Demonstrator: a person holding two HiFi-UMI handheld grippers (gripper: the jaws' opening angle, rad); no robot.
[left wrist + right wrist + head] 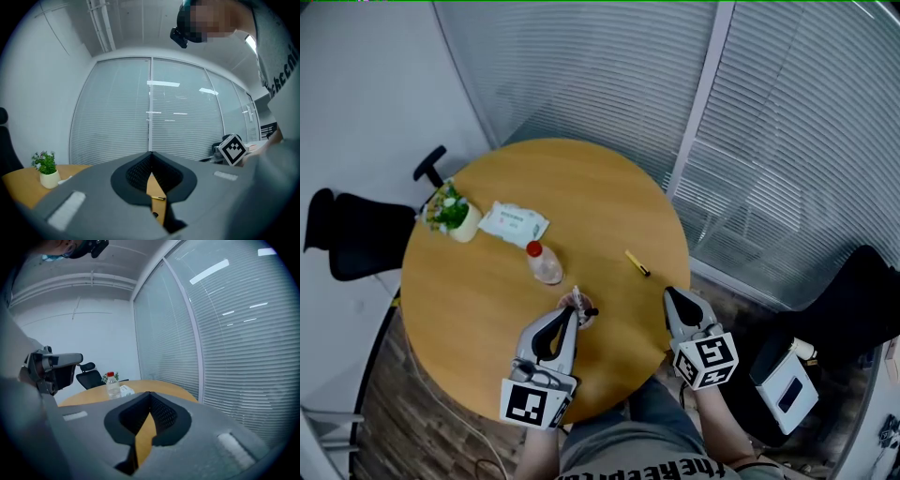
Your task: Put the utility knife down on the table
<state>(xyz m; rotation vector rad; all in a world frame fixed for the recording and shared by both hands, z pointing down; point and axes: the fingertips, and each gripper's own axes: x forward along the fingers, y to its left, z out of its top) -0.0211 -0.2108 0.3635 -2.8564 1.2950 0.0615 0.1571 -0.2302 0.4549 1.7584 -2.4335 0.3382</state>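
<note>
1. Utility knife (637, 263): lies flat on the table (487, 309), right of centre, held by nothing.
2. Right gripper (669, 293): jaws closed together, empty, near the knife.
3. Left gripper (573, 315): closed, empty.
4. Risk: a careless sweep by the right gripper could push the knife off the edge.

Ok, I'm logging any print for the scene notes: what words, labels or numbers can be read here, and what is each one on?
"theKEEP": on the person's shirt at the bottom of the head view. The letters after it are cut off and unclear.
Wipes pack: green print, too small to read.
Bottle: no label that can be read.
Nothing else readable shows in any view.
</note>
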